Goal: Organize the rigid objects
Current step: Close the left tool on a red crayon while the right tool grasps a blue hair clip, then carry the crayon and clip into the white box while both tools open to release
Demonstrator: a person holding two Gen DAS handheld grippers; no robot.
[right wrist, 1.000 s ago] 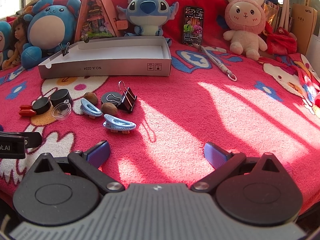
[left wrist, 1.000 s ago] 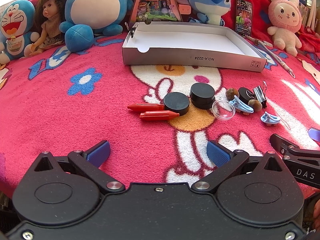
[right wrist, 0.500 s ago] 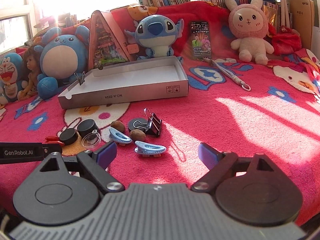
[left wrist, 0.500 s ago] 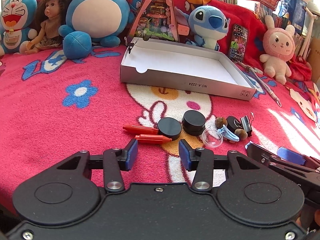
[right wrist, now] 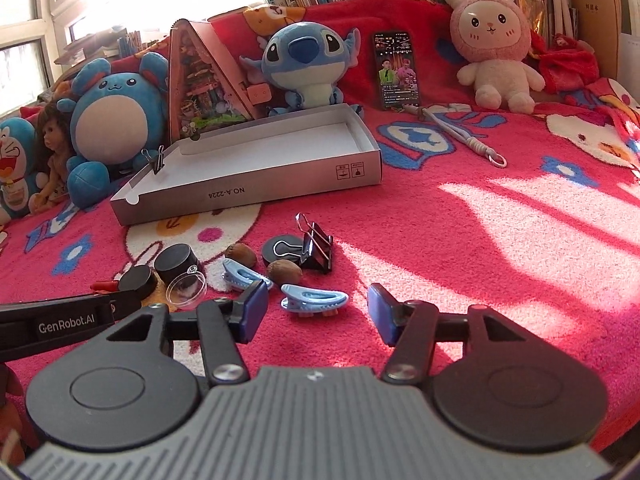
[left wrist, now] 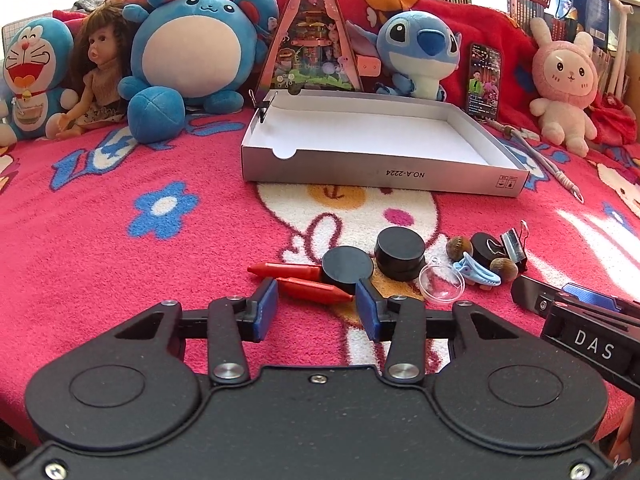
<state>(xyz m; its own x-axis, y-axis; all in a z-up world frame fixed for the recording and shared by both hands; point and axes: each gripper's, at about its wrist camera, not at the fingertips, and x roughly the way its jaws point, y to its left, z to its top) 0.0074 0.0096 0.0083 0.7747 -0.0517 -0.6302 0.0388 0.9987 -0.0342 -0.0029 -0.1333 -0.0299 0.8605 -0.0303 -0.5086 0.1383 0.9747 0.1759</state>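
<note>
An empty grey cardboard tray [left wrist: 380,168] [right wrist: 256,188] lies on the red blanket. In front of it lie two red crayons [left wrist: 316,289], two black round lids [left wrist: 347,266] [right wrist: 138,280], a black jar [left wrist: 400,253] [right wrist: 176,258], a clear dome [left wrist: 442,282] [right wrist: 186,289], blue hair clips [left wrist: 478,274] [right wrist: 314,299], nuts [right wrist: 285,272] and a black binder clip [right wrist: 316,246]. My left gripper [left wrist: 316,312] is open, empty, just before the nearer crayon. My right gripper [right wrist: 314,316] is open, empty, just before a blue hair clip.
Plush toys [left wrist: 200,52] [right wrist: 496,52], a doll [left wrist: 100,80], a triangular toy house [left wrist: 312,40] and a phone [left wrist: 484,80] line the back. A corded tool [right wrist: 460,136] lies right of the tray. A small clip [left wrist: 262,106] sits on the tray's far left corner.
Both grippers narrowed from wide open. The left opened a little again in the last half second. Both views tilted up and drew closer to the small objects.
</note>
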